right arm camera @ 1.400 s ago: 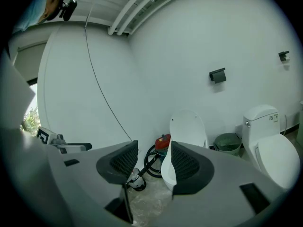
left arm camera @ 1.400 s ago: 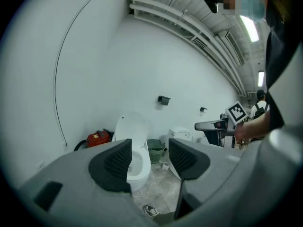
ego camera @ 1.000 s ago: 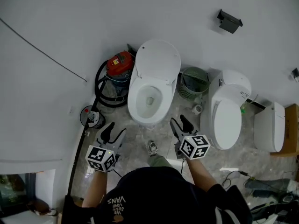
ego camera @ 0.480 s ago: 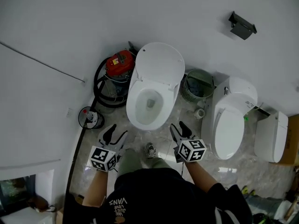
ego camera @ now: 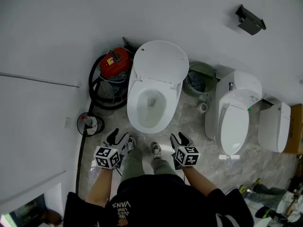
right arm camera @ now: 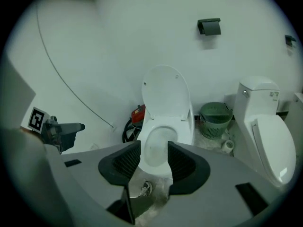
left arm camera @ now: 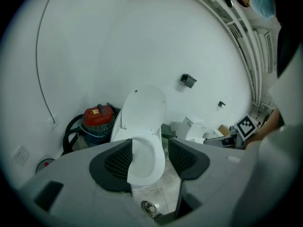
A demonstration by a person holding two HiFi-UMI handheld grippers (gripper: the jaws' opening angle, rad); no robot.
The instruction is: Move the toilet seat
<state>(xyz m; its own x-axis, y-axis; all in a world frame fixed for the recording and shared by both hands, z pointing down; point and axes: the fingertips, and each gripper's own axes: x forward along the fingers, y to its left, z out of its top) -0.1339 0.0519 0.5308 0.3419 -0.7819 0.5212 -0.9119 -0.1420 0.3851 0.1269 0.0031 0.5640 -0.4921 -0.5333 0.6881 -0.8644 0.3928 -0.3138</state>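
Left tool (ego camera: 118,137) and right tool (ego camera: 180,139) dropped low, short of seat (ego camera: 134,103). Left jaws apart, empty. Right jaws just narrowing, still gapped, empty. Seat untouched, approach only.

white toilet seat (ego camera: 161,65), raised upright

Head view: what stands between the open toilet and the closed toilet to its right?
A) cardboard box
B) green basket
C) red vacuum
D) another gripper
B: the green basket stands in the gap between the open toilet and the closed toilet; the red vacuum is on the open toilet's other side.
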